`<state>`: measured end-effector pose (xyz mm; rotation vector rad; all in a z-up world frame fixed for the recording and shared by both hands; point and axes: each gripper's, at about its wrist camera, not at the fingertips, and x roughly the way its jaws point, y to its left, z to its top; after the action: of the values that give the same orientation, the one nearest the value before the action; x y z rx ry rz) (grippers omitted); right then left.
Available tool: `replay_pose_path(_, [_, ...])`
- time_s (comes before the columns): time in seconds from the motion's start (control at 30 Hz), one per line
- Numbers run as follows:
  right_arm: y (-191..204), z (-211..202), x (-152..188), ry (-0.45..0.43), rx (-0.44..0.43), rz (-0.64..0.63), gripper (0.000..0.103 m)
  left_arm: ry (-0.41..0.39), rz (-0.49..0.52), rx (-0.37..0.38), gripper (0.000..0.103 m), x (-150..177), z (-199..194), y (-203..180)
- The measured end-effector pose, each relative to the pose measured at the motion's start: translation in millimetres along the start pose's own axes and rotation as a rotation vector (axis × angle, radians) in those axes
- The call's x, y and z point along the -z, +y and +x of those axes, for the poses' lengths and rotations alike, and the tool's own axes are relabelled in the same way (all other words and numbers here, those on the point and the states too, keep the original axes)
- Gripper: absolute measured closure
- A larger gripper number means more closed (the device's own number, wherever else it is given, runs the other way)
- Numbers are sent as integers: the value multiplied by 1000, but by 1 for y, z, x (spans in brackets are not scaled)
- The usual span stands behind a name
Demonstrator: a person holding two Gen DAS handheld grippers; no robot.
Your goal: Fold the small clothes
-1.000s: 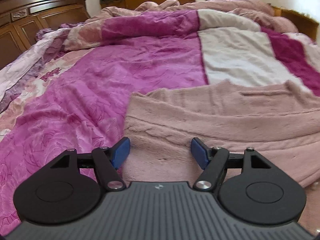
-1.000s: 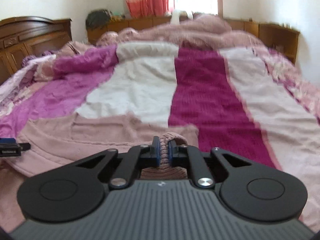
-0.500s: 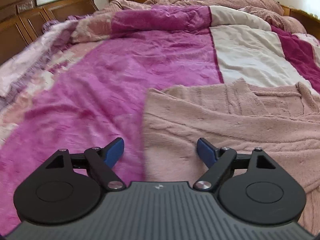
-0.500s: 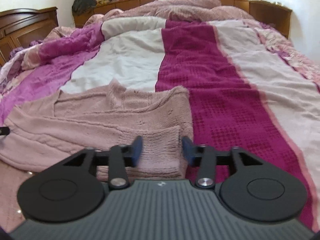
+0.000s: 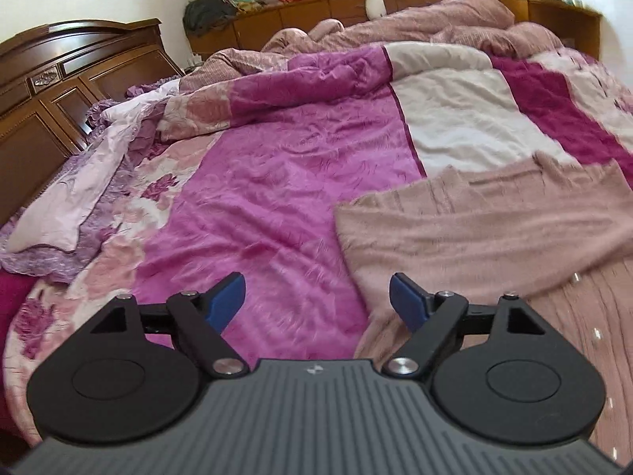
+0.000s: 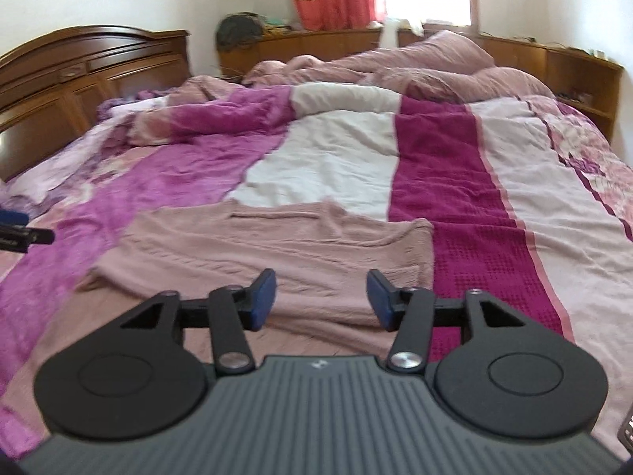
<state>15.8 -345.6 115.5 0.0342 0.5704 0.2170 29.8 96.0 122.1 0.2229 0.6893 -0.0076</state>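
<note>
Left gripper [image 5: 317, 301] agape (right view: sweater [image 6: 277, 245] whole)

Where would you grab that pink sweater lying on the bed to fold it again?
Probably at its near corners. The pink sweater lies flat and already partly folded on the bedspread, its near edge facing both open tools. The right hand-held gripper could pinch the near right corner from the front, and the left hand-held gripper the near left corner, sliding one finger under the edge.

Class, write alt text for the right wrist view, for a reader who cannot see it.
Open right tongs hover above a dusty-pink knitted garment lying flat on a bed's pink, white and magenta quilt. A wooden headboard stands at left.
</note>
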Motion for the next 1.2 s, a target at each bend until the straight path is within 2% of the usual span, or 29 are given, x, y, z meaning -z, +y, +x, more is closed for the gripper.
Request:
replay_pose_path(0.23, [32,-41,17,56,-95,-88,41,-4,99,75,18,25,-61,-4])
replay_pose_path(0.43, [58,-60,46,136,-144,-228,41,4,187,139,18,64,-87,-29])
replay_pose_path(0.73, [74,-71,89,257,-174,-347,41,84,325,228,18,121,-88,-68])
replay_pose_path(1.03, [81,-76,117,383,-210,-462,41,132,463,347,18,156,-98,-76])
replay_pose_path(1.13, [86,-79,123,416,-224,-547,41,137,542,353,18,166,-97,-81])
replay_pose_path(1.2, [91,-79,128,429,-213,-604,41,137,583,326,18,173,-94,-85])
